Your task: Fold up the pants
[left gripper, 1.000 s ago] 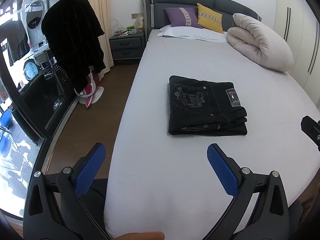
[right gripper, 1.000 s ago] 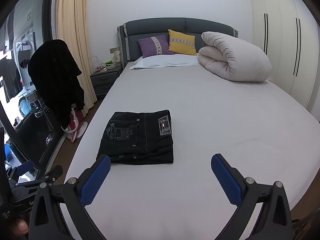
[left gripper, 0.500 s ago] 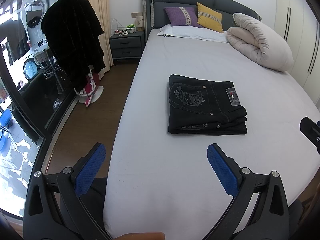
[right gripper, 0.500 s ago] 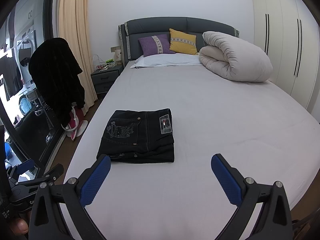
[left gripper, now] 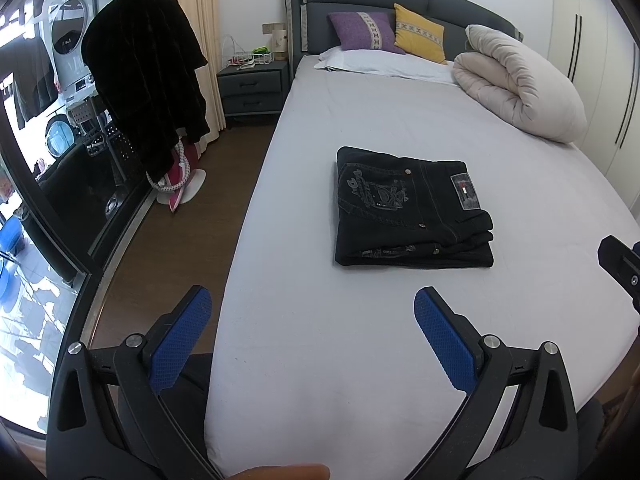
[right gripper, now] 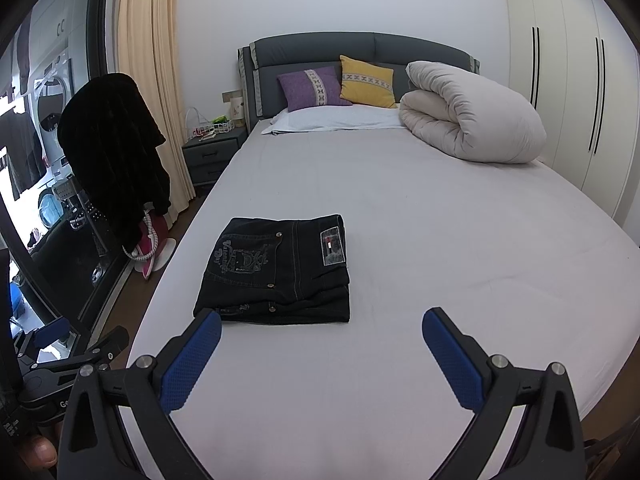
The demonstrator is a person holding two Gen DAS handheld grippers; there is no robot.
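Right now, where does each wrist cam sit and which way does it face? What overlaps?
Left wrist: on the left gripper, nearer the bed's left edge, facing the headboard; shows its open blue fingers, a fingertip at the bottom edge, and part of the right gripper at the right edge.
Right wrist: on the right gripper, facing the same way; shows its open fingers, the left gripper at lower left, a thumb tip.
Shared: folded black pants on the bed sheet, pillows, rolled duvet, nightstand.

Black pants (left gripper: 412, 208) with grey embroidered crest and a grey patch at 3 o'clock; pale grey bed sheet (left gripper: 360, 340); purple pillow (right gripper: 312, 87) and yellow pillow (right gripper: 368, 83), each cross-patterned; blue textured gripper pads (right gripper: 190, 356).
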